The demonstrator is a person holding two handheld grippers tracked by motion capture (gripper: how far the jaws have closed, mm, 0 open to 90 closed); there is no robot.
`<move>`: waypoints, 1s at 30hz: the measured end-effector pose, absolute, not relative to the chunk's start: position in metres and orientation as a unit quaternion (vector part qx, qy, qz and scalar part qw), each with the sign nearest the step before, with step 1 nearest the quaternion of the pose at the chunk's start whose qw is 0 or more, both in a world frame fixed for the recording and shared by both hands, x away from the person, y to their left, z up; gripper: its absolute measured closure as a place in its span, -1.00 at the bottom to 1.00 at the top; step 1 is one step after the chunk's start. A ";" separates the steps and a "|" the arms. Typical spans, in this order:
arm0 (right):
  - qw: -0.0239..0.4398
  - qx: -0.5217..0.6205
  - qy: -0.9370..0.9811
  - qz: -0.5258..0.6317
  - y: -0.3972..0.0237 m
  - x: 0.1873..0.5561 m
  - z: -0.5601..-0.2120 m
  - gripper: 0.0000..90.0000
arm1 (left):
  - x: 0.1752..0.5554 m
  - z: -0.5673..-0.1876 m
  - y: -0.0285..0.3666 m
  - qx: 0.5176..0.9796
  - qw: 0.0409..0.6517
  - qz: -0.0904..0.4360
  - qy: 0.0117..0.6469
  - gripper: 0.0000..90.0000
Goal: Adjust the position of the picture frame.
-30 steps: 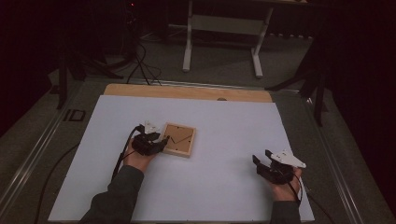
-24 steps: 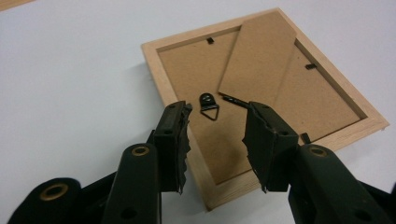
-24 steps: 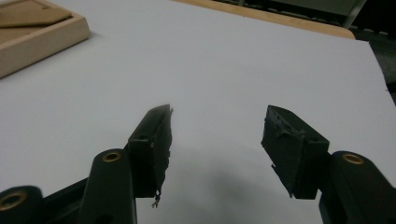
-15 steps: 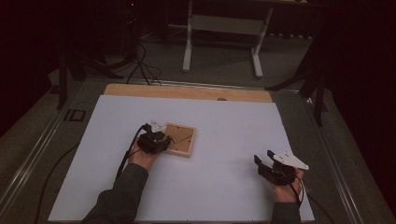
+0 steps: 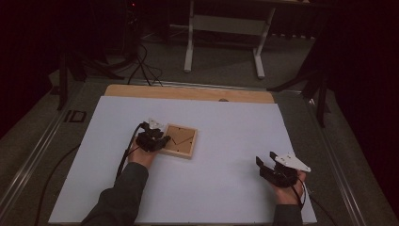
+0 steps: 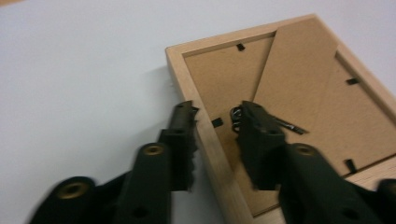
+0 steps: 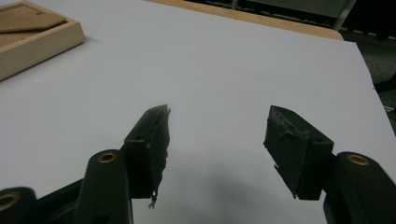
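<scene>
A light wooden picture frame (image 5: 181,141) lies face down on the white sheet, its brown backboard and folded stand up. My left gripper (image 5: 162,141) sits at the frame's left edge. In the left gripper view the frame (image 6: 299,84) has its side rail between my left gripper's (image 6: 215,112) jaws, one outside the wood and one over the backboard. The jaws have just been closing and a small gap still shows beside the rail. My right gripper (image 5: 266,160) rests open near the front right of the sheet, nothing between its jaws (image 7: 217,116); the frame's corner (image 7: 32,39) shows far left.
The white sheet (image 5: 226,127) covers most of the table, with a bare wooden strip (image 5: 188,92) along the far edge and a small dark spot (image 5: 223,100) on it. Beyond stand white table legs (image 5: 189,42) and floor cables (image 5: 141,66).
My left gripper has slid right onto the frame's left edge and its jaws have narrowed around the rail. The right gripper has stayed where it was.
</scene>
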State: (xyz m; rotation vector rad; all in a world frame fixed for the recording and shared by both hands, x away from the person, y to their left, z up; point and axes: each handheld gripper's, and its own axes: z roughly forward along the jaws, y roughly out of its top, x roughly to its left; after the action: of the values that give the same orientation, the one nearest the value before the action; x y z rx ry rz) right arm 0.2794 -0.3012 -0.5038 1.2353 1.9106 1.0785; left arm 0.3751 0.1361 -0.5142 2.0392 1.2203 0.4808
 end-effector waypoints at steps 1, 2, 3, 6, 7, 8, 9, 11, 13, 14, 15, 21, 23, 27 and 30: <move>0.307 0.467 0.722 0.407 -0.301 0.279 -0.504 -0.13 | 0.375 -0.514 0.136 0.788 0.351 0.186 0.471 0.54; 0.307 0.466 0.723 0.407 -0.301 0.279 -0.504 -0.13 | 0.376 -0.514 0.137 0.784 0.351 0.186 0.477 0.60; 0.307 0.466 0.723 0.407 -0.301 0.279 -0.504 -0.13 | 0.376 -0.514 0.137 0.784 0.351 0.186 0.477 0.67; 0.307 0.467 0.722 0.407 -0.301 0.279 -0.504 -0.13 | 0.379 -0.513 0.140 0.789 0.349 0.181 0.473 0.75; 0.307 0.468 0.722 0.407 -0.301 0.279 -0.504 -0.13 | 0.379 -0.513 0.139 0.791 0.347 0.183 0.470 0.75; 0.307 0.468 0.722 0.407 -0.301 0.279 -0.504 -0.13 | 0.379 -0.513 0.139 0.792 0.345 0.183 0.469 0.76; 0.307 0.468 0.722 0.407 -0.301 0.279 -0.504 -0.13 | 0.379 -0.513 0.139 0.792 0.345 0.183 0.469 0.76; 0.307 0.467 0.722 0.408 -0.300 0.279 -0.504 -0.13 | 0.379 -0.513 0.139 0.796 0.345 0.185 0.461 0.77; 0.307 0.466 0.723 0.408 -0.300 0.279 -0.504 -0.13 | 0.378 -0.513 0.137 0.798 0.348 0.186 0.457 0.79; 0.308 0.465 0.722 0.409 -0.300 0.279 -0.504 -0.13 | 0.378 -0.513 0.135 0.799 0.348 0.187 0.453 0.79; 0.309 0.465 0.722 0.408 -0.299 0.279 -0.504 -0.13 | 0.378 -0.513 0.134 0.800 0.348 0.188 0.451 0.80; 0.311 0.462 0.723 0.409 -0.296 0.279 -0.503 -0.13 | 0.376 -0.515 0.126 0.807 0.357 0.187 0.431 0.81; 0.313 0.460 0.724 0.408 -0.296 0.278 -0.503 -0.14 | 0.375 -0.515 0.123 0.811 0.360 0.187 0.422 0.81; 0.316 0.462 0.722 0.407 -0.297 0.276 -0.503 -0.14 | 0.375 -0.516 0.122 0.811 0.366 0.186 0.416 0.81; 0.318 0.463 0.720 0.406 -0.298 0.274 -0.503 -0.14 | 0.374 -0.516 0.119 0.815 0.368 0.185 0.408 0.81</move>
State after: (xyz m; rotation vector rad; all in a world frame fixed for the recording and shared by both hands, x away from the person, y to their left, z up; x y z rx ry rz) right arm 0.2741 -0.2982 -0.5028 1.2191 1.8955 1.0691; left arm 0.3744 0.1192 -0.5164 2.0931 1.0470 0.4745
